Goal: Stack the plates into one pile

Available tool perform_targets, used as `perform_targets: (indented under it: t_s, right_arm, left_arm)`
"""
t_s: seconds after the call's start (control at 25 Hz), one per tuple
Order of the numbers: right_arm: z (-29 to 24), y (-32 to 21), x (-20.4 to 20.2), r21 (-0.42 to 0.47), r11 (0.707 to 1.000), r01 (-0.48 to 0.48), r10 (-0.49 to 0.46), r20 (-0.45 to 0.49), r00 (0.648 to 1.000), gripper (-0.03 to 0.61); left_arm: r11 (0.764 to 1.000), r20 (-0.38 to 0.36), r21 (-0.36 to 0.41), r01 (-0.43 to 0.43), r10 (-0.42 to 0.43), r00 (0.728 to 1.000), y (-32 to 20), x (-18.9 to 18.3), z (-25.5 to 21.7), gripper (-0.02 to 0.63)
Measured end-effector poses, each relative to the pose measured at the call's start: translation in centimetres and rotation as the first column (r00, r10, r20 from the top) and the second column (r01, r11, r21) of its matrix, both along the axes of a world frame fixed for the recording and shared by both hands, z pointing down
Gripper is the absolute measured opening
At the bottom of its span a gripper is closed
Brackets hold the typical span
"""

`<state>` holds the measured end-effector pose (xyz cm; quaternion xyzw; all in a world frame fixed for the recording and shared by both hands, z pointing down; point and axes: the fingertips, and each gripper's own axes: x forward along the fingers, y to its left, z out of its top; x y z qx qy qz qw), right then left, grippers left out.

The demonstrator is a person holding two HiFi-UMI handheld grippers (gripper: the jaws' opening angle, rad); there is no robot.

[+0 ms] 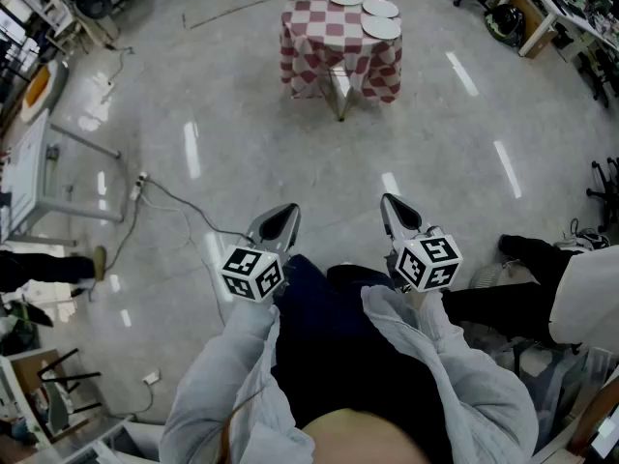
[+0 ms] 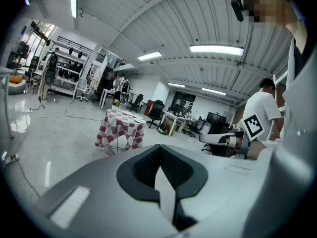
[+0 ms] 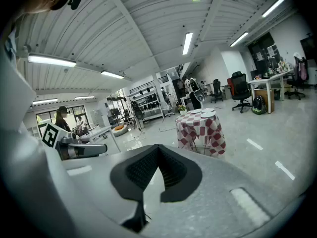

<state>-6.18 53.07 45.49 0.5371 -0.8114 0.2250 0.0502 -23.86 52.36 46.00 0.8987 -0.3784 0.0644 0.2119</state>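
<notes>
The left tongs (image 1: 280, 220) and right tongs (image 1: 397, 211) are both closed on nothing. Three plates (image 1: 379, 8) lie unstacked on the surface (image 1: 338, 61), well apart from the tongs, straight ahead and between them. Neither hand looks nearer, so walking closer likely comes first.

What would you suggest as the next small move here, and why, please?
Probably step forward toward the checked table: its three plates lie side by side, not yet piled, and the left claw and right claw are both shut, empty and far short of it.
</notes>
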Motion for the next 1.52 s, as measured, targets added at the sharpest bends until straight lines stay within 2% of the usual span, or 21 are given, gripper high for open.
perform_targets:
  t_s: [0.36,0.48,0.52,0.6,0.68,0.72,0.88,1.08,1.52]
  right_arm:
    - [0.2,0.9,-0.1,-0.002,1.000,0.027,-0.027,-0.010,1.000,0.000]
    - [0.5,1.2,-0.1,0.006,1.000,0.018,-0.019,0.018,1.000,0.002]
    - [0.7,1.3,-0.2,0.004,1.000,0.019,-0.019,0.030,0.999,0.045]
    - [1.1,1.4,-0.4,-0.007,1.000,0.024,-0.024,0.049,0.998,0.207]
    - [1.3,1.5,0.0,-0.011,1.000,0.015,-0.015,0.050,0.999,0.297]
    - [1.3,1.5,0.4,-0.009,1.000,0.006,-0.006,0.042,0.999,0.316]
    - [1.5,1.3,1.8,-0.006,1.000,-0.018,0.019,0.021,1.000,0.333]
    - [2.0,-0.2,2.0,-0.019,1.000,-0.020,0.020,0.014,1.000,0.333]
    - [0.7,-7.9,3.6,0.004,1.000,-0.023,0.023,0.019,1.000,0.325]
  left_arm:
    - [0.999,-0.016,-0.013,0.032,-0.032,0.999,1.6,0.0,0.5,0.011]
    - [1.000,-0.009,-0.021,0.022,-0.022,1.000,2.5,0.4,1.1,0.011]
    - [0.999,-0.002,-0.029,0.018,-0.018,1.000,2.8,0.4,1.5,0.011]
    - [0.999,0.011,-0.045,0.014,-0.014,1.000,3.0,0.4,2.1,0.011]
    - [0.998,0.008,-0.055,0.019,-0.018,1.000,2.8,0.3,2.4,0.011]
    - [0.998,-0.002,-0.058,0.024,-0.024,1.000,2.6,0.3,2.3,0.011]
    - [0.998,-0.052,-0.062,0.031,-0.034,0.998,1.9,0.8,1.6,0.011]
    - [0.996,-0.046,-0.083,0.022,-0.025,0.999,0.6,1.3,2.2,0.011]
    - [0.999,-0.069,-0.037,-0.005,0.003,0.998,-8.2,3.6,0.7,0.011]
